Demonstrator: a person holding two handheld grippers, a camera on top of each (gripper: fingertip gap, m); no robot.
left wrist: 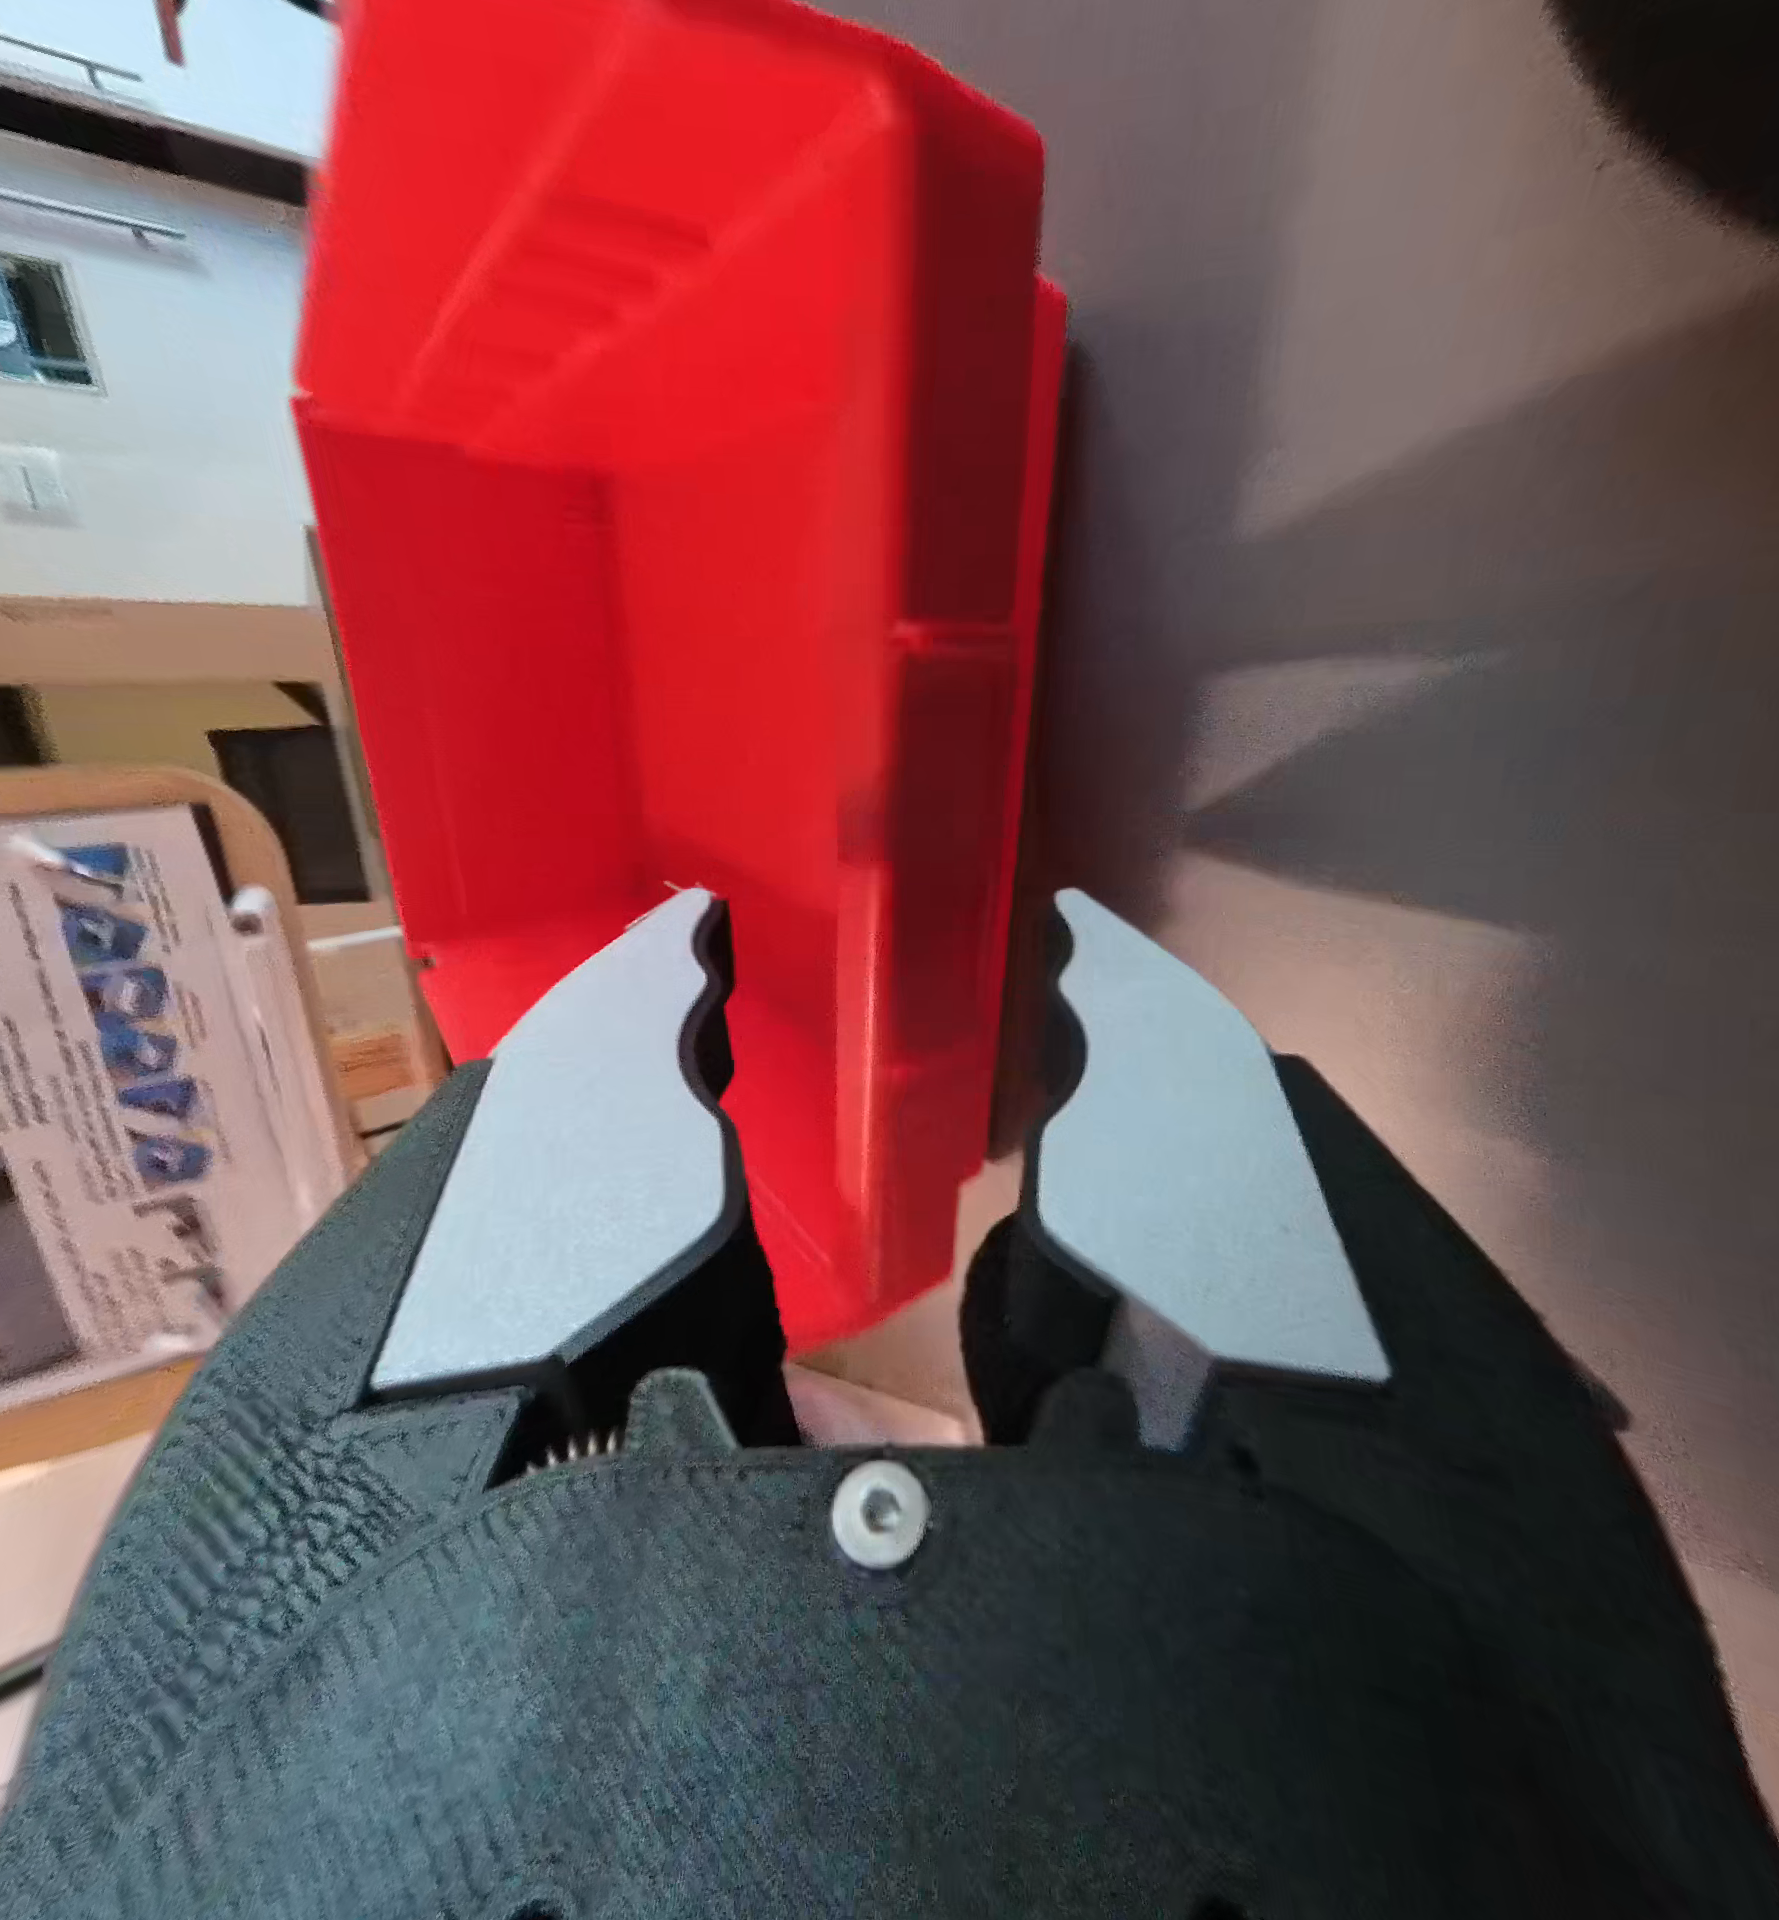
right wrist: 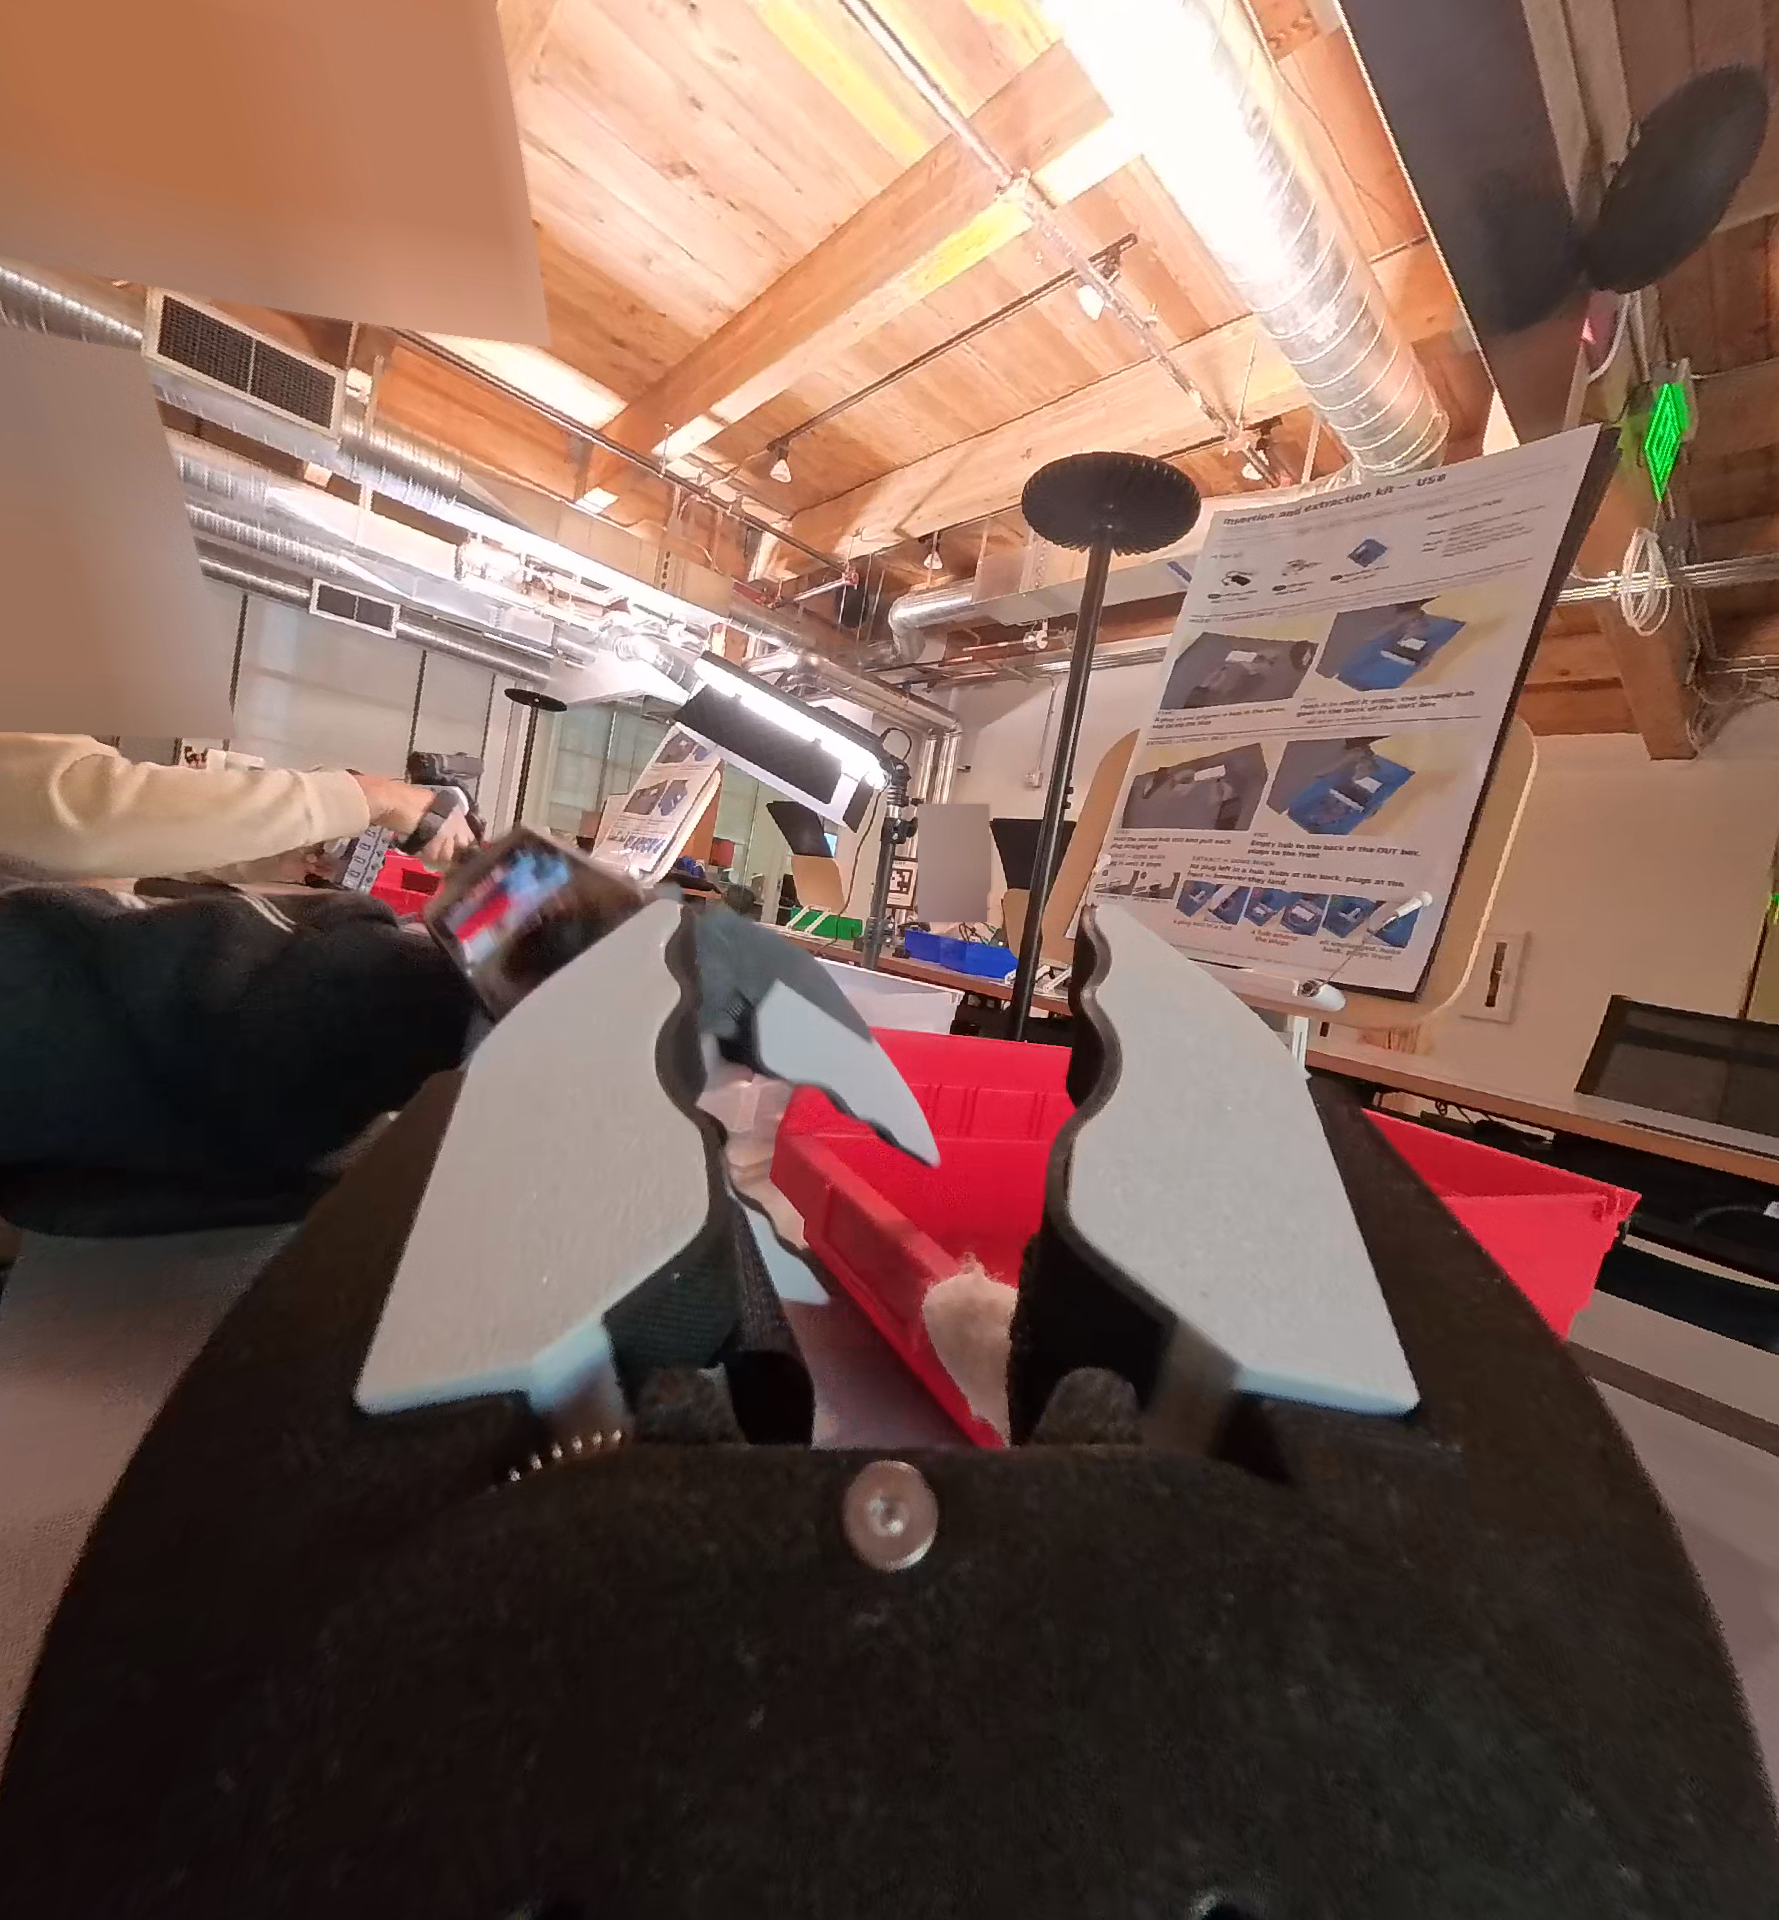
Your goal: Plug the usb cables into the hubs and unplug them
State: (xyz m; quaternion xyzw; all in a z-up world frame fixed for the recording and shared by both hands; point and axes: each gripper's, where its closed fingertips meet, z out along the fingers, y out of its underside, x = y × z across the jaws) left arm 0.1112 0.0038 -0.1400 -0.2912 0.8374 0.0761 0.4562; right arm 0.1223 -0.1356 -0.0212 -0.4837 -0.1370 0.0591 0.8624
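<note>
The left gripper [left wrist: 890, 920], rolled sideways, gaped empty before the red plastic bin [left wrist: 677, 582]; the right gripper [right wrist: 874, 925] gaped empty, tilted upward.

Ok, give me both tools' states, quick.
Left tool: open, holding nothing, jaws either side of the red bin.
Right tool: open, holding nothing, red bin ahead.
</note>
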